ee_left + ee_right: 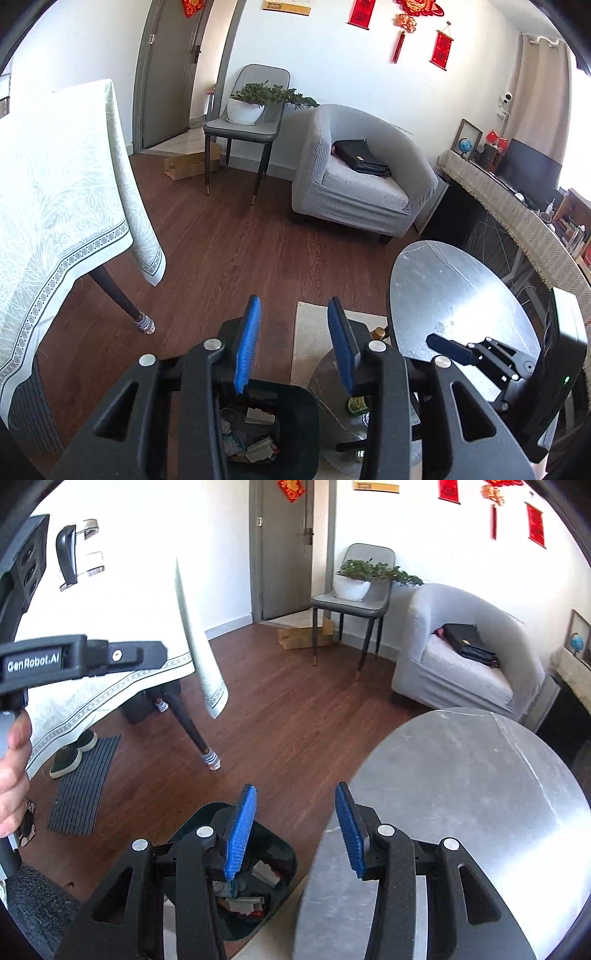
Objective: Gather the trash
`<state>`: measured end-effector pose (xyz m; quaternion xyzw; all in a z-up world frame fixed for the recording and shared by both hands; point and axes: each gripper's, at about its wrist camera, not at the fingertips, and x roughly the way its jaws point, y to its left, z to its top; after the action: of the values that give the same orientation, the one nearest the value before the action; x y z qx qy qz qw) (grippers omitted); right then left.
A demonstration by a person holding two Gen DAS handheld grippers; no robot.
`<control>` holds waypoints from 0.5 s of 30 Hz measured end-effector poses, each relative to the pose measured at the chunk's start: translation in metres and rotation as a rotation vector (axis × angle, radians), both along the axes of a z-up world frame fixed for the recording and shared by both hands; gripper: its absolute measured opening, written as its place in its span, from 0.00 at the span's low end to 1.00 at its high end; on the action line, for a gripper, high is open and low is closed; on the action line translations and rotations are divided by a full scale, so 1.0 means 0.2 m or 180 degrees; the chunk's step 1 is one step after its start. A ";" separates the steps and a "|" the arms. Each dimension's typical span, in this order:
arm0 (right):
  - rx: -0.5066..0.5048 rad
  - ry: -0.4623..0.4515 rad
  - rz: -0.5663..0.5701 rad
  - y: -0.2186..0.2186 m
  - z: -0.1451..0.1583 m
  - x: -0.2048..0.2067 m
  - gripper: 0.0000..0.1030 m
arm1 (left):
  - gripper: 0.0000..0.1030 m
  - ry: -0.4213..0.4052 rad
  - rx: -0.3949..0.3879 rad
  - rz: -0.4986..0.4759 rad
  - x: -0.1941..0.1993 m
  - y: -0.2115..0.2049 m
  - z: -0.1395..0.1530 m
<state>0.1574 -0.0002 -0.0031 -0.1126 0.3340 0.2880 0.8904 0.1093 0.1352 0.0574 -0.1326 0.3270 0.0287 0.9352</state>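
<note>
Left wrist view looked down over the left gripper, whose blue pads stood apart with nothing between them. Below them sat the black trash bin on the wooden floor, holding paper scraps and wrappers; its right rim lay just beside the edge of a pale rug. A round grey table took up the right side, its near-left edge close above the bin. A green bottle showed under that edge. The right gripper reached in over the table's right edge.

From the right wrist view, the right gripper also had its pads apart and empty, hanging over the gap between the bin and the round table's left edge. A person's hand held the left gripper's handle at the left border. A cloth-covered table hung its corner over the floor on the left, one dark leg beneath it. Open floor ran between that leg, the grey chair and the armchair. A ribbed mat lay at the left.
</note>
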 end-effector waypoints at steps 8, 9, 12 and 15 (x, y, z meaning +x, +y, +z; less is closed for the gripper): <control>0.0209 -0.0074 -0.0522 -0.35 0.06 0.02 0.44 | 0.47 0.0022 0.0172 -0.0153 -0.04 -0.16 -0.05; 0.0215 -0.0080 -0.0578 -0.39 0.05 0.02 0.44 | 0.49 0.0031 0.0172 -0.0151 -0.06 -0.17 -0.07; 0.0240 -0.0106 -0.0783 -0.52 0.04 0.01 0.44 | 0.55 0.0057 0.0268 -0.0119 -0.11 -0.22 -0.10; 0.0317 -0.0108 -0.0972 -0.64 0.04 -0.04 0.44 | 0.66 0.0064 0.0302 -0.0060 -0.16 -0.24 -0.13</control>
<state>0.1497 -0.1284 0.0052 -0.0210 0.3175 0.1636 0.9338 0.0779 0.0868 0.0308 -0.0848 0.3358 0.0367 0.9374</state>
